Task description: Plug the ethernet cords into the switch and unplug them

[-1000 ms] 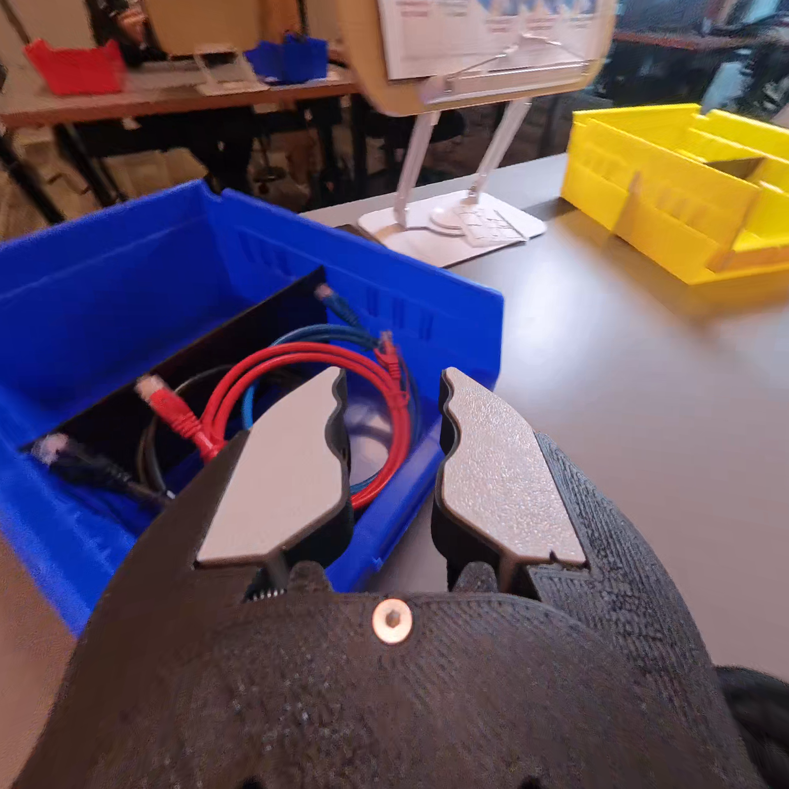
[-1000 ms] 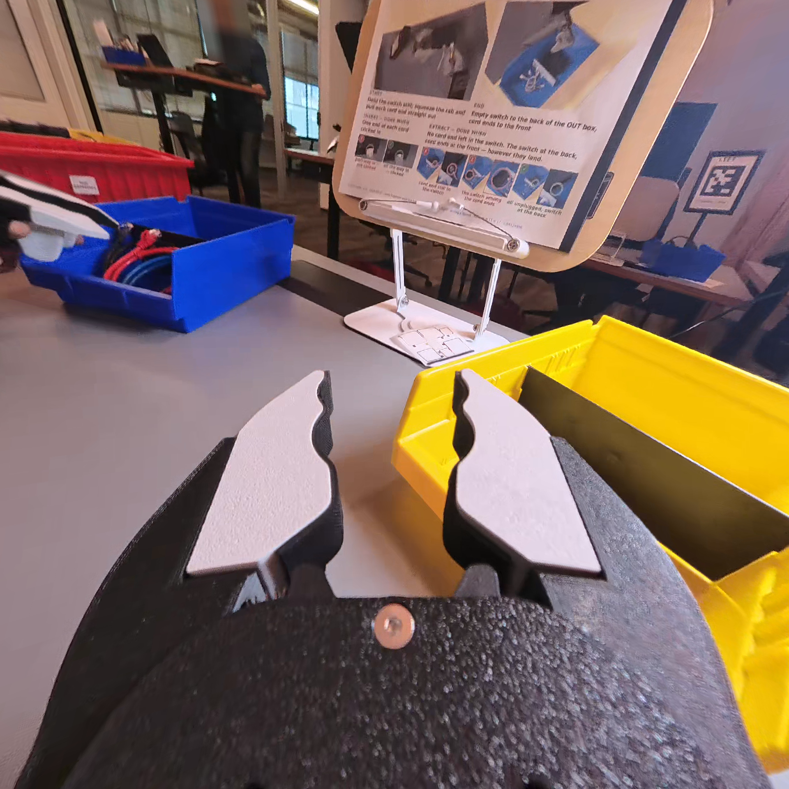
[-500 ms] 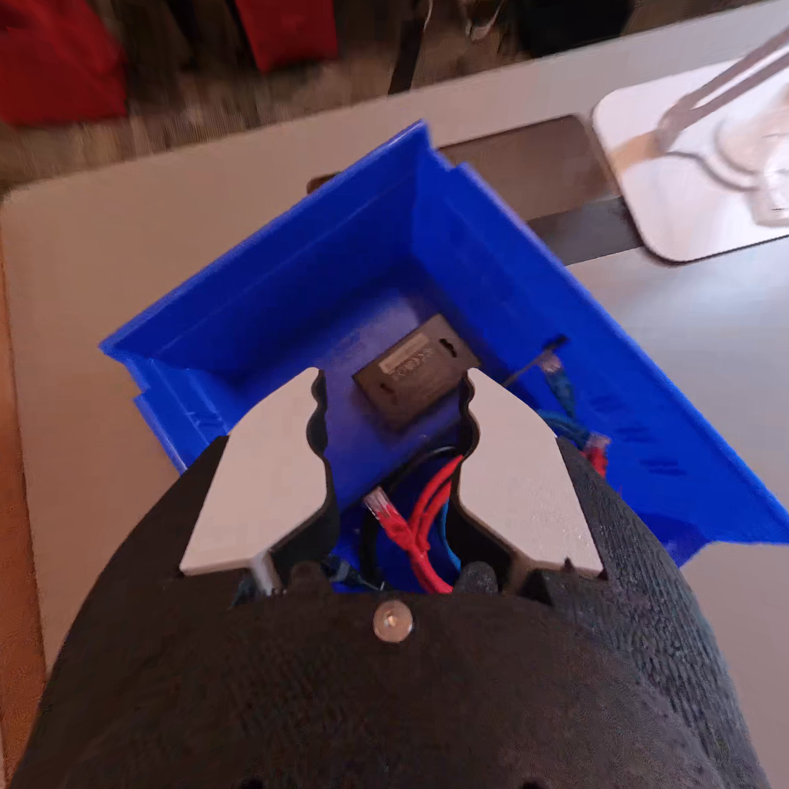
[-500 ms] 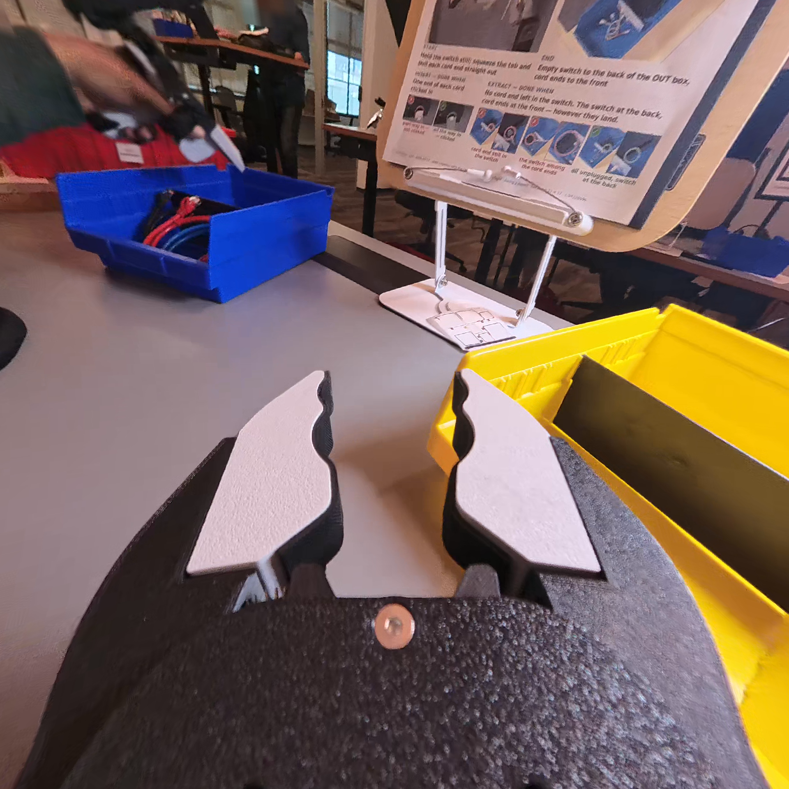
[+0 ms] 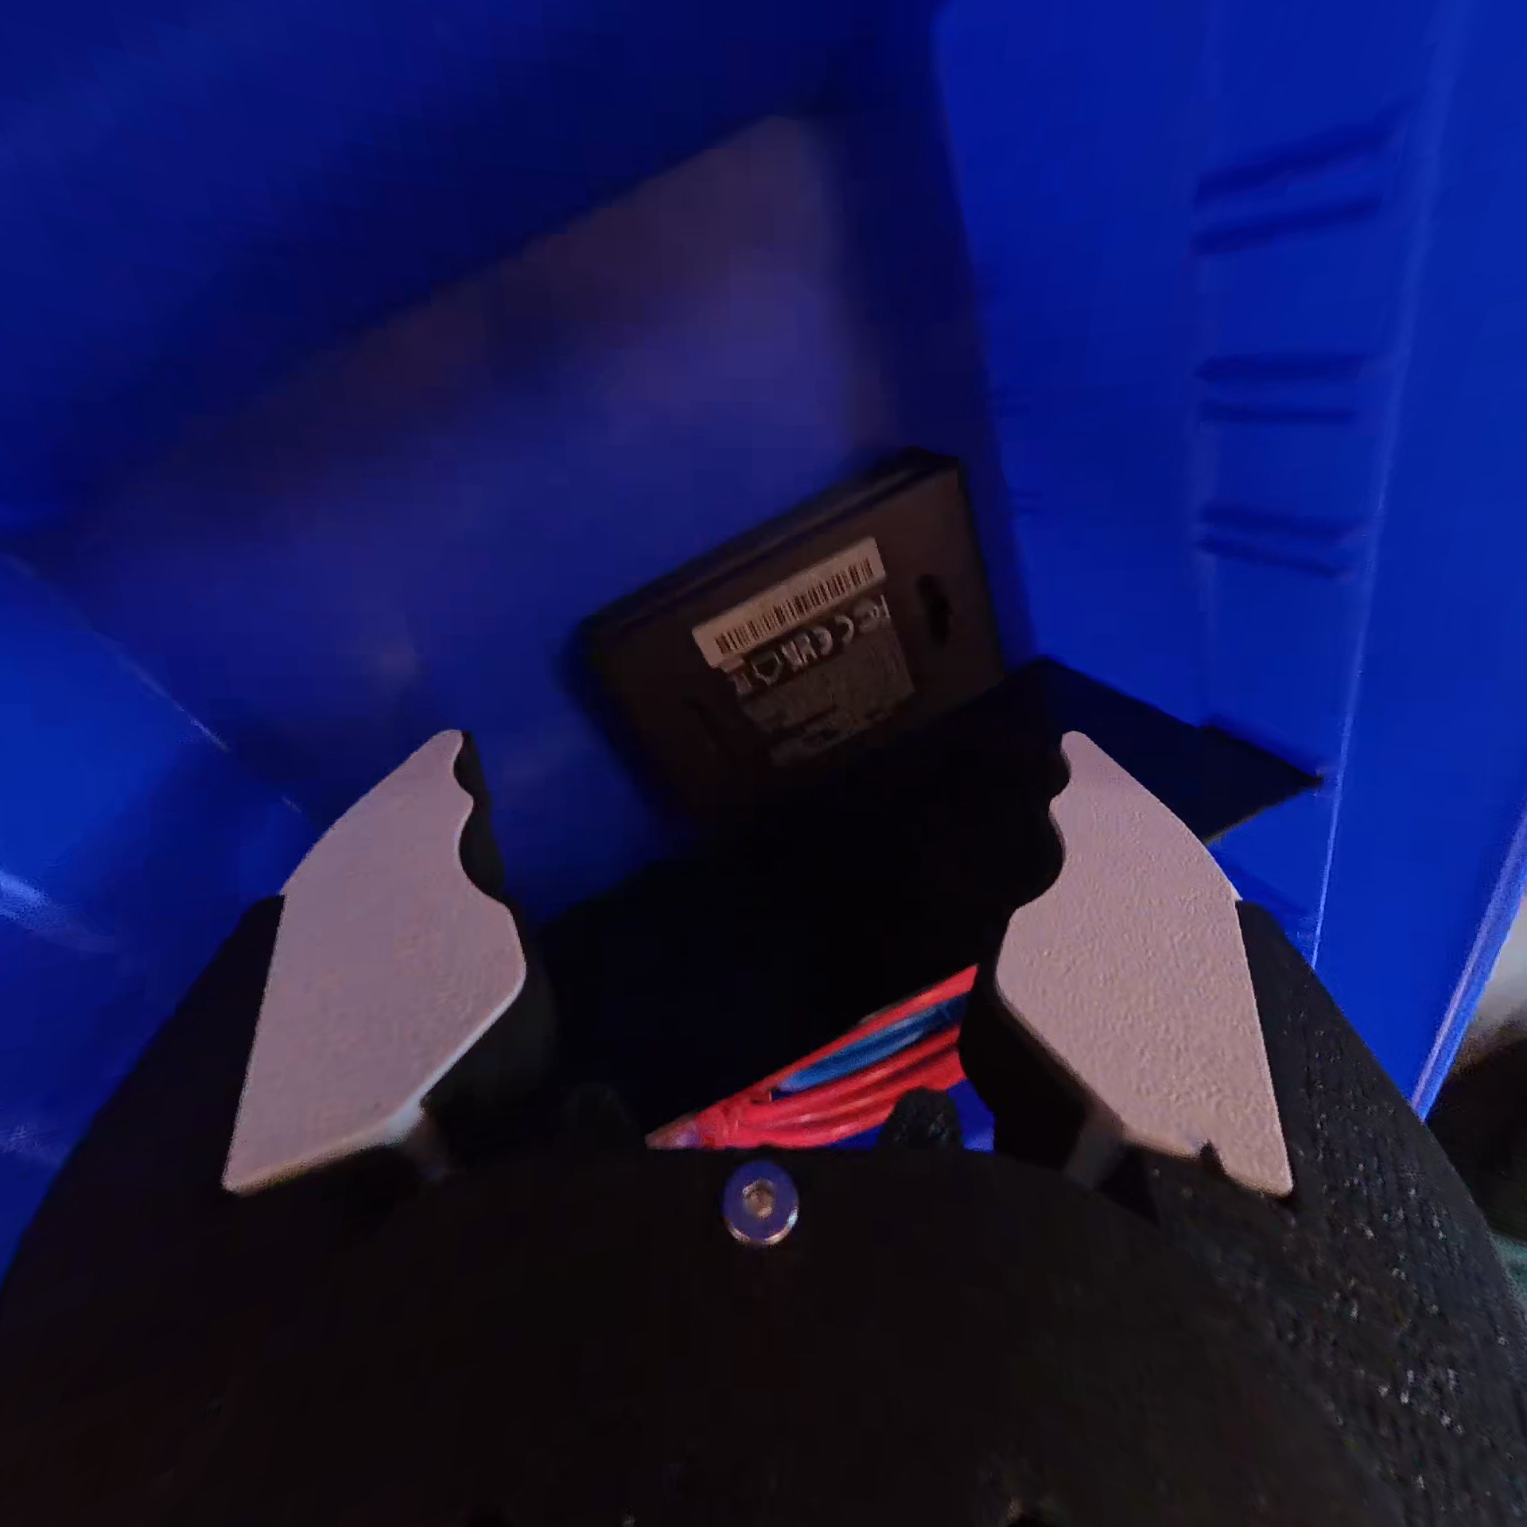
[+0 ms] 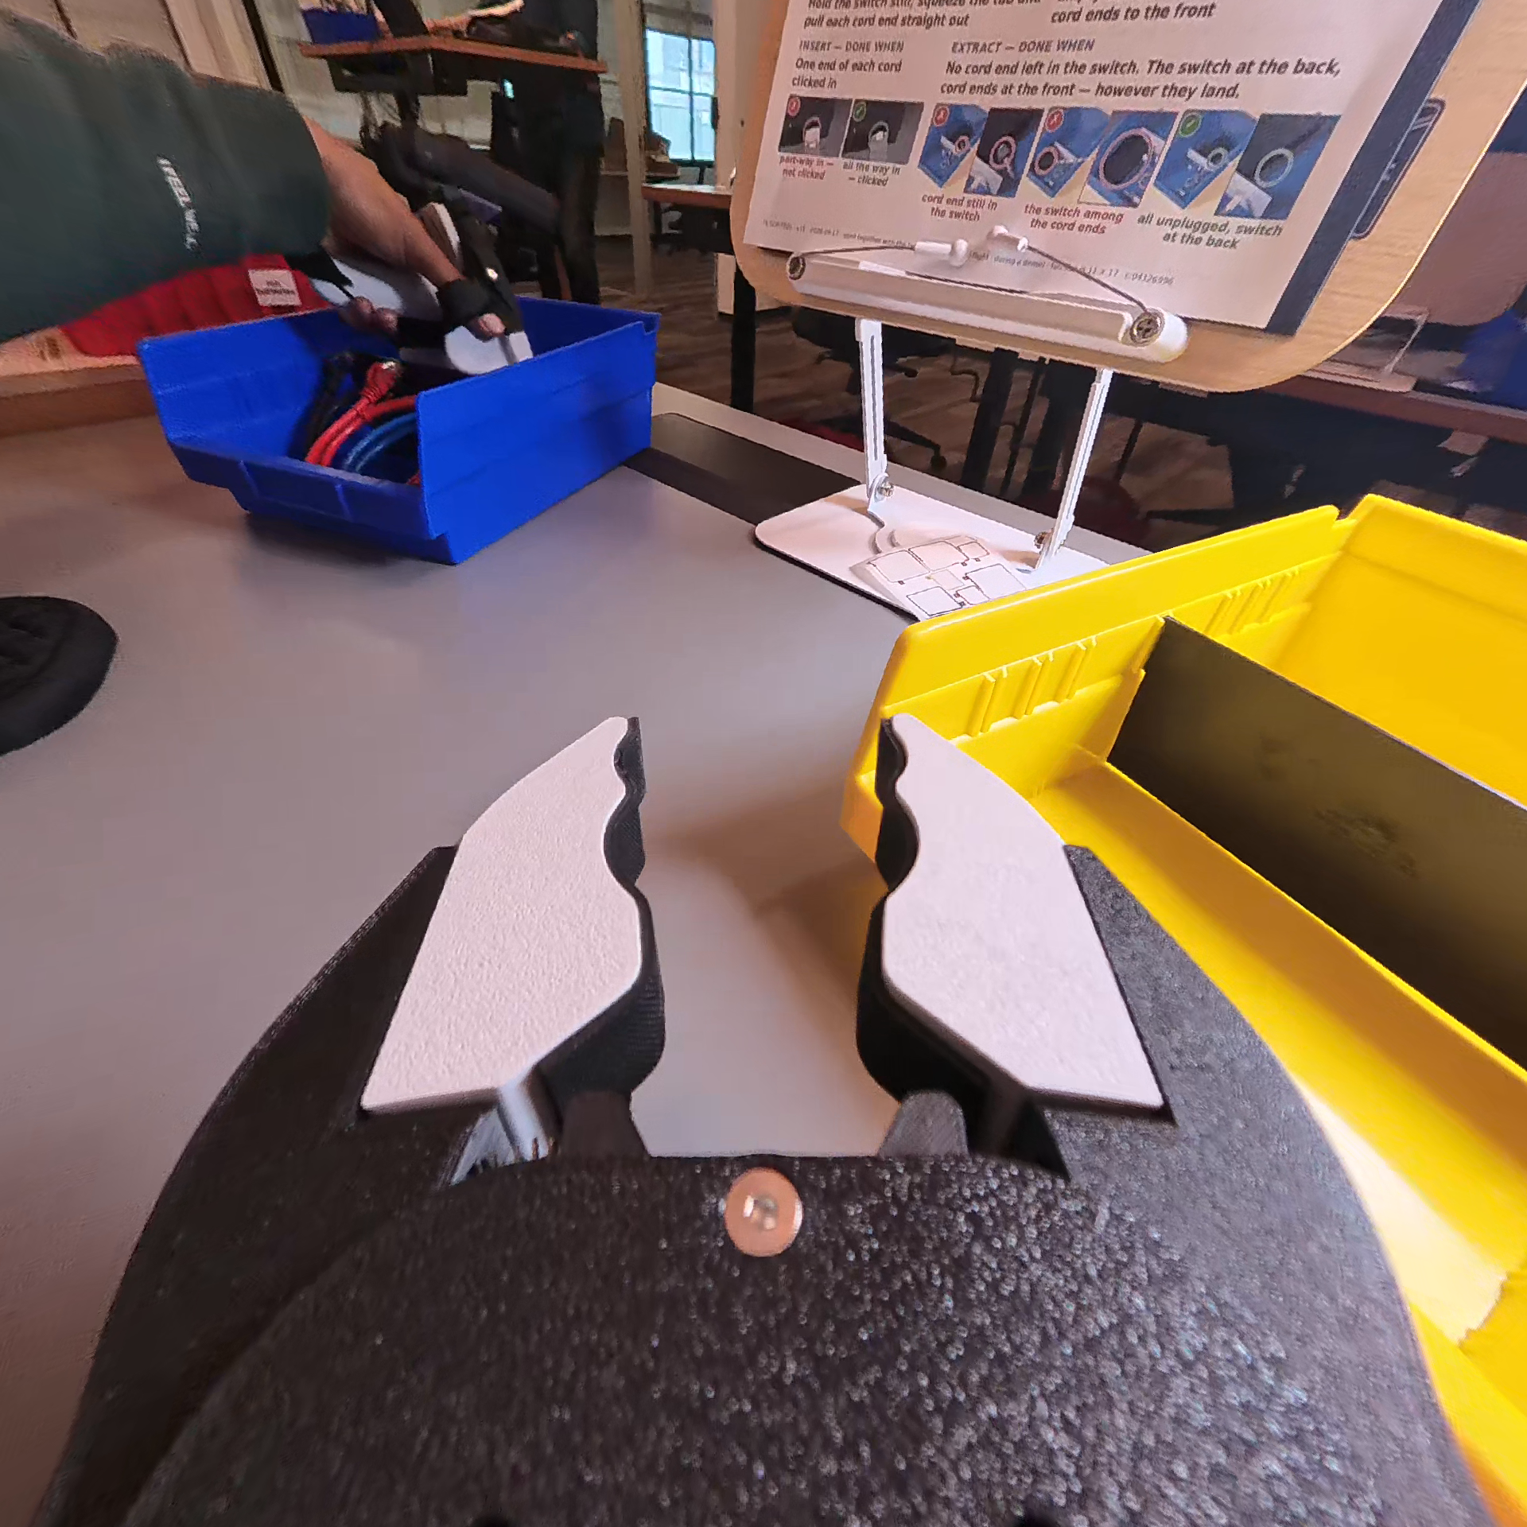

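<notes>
My left gripper [image 5: 764, 748] is wide open inside the blue bin [image 5: 413, 330], just above a black divider [image 5: 1074, 744]. The black switch [image 5: 793, 628] lies label side up in the far compartment, right ahead of the fingertips, untouched. Red and blue ethernet cords [image 5: 859, 1074] lie coiled in the near compartment under the gripper. In the right wrist view the blue bin [image 6: 529, 438] sits far left with the cords [image 6: 363, 430] and the left gripper [image 6: 487, 347] dipped into it. My right gripper [image 6: 756, 727] is open and empty over the grey table [image 6: 413, 702], beside the yellow bin.
A yellow bin [image 6: 1033, 661] with a black divider [image 6: 1322, 810] is at the right gripper's right. An instruction board on a white stand [image 6: 934, 545] stands behind. A black round pad [image 6: 41, 661] lies at the table's left. A green sleeve [image 6: 140, 165] reaches over the blue bin. The gap from one gripper's tips to the other's is roughly 50 centimeters.
My left gripper has dropped down into the blue bin, close to the switch, and opened wider. My right gripper has shifted slightly and stays open.
</notes>
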{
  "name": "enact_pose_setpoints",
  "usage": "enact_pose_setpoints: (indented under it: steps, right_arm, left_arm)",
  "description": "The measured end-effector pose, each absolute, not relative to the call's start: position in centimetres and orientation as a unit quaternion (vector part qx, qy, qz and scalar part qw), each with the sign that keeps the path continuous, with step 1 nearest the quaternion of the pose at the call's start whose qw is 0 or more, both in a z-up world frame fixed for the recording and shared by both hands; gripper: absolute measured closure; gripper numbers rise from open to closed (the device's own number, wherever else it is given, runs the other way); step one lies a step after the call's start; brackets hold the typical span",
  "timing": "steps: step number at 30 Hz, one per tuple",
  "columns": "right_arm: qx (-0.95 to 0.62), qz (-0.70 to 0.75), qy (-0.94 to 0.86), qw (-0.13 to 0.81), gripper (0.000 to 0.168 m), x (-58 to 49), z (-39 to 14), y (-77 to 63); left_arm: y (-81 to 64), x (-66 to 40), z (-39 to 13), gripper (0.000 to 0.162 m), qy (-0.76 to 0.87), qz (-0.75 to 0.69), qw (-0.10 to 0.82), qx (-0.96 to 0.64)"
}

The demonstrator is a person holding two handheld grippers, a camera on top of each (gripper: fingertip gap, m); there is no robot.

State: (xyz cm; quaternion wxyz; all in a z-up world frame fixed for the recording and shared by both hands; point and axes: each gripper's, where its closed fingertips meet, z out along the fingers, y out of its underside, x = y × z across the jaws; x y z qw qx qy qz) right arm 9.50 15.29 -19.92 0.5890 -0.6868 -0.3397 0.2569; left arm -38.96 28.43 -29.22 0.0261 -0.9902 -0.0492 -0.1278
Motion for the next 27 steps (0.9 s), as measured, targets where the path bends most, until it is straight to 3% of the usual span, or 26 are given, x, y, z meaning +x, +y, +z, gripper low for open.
enact_pose_setpoints:
  steps: [5,8,14,15,18,19,27]
  right_arm:
    - [-0.688,0.266,-0.337,0.585,0.115,9.7,-19.8,15.1]
    - [-0.689,0.271,-0.334,0.583,0.116,9.7,-19.6,15.0]
    - [-0.69,0.258,-0.348,0.58,0.117,9.7,-19.8,14.7]
    - [-0.689,0.257,-0.349,0.58,0.117,9.7,-19.8,14.6]
    - [-0.69,0.259,-0.351,0.577,0.118,9.7,-19.8,14.6]
    - [-0.691,0.26,-0.351,0.576,0.118,9.7,-19.8,14.6]
    - [-0.697,0.261,-0.353,0.567,0.119,9.4,-20.4,14.6]
  left_arm:
    - [28.4,-37.5,-29.1,0.046,-0.036,-0.143,0.021,-0.989]
    - [29.1,-36.3,-29.4,0.041,-0.043,-0.162,0.026,-0.986]
    - [29.7,-35.3,-29.0,0.061,-0.057,-0.192,0.035,-0.979]
    - [29.8,-35.9,-28.7,0.075,-0.064,-0.19,0.043,-0.979]
    - [29.9,-38.8,-27.3,0.142,-0.049,-0.168,0.097,-0.98]
    - [29.6,-39.1,-27.0,0.147,-0.047,-0.181,0.104,-0.977]
    - [29.9,-41.9,-26.6,0.146,-0.055,-0.145,0.156,-0.975]
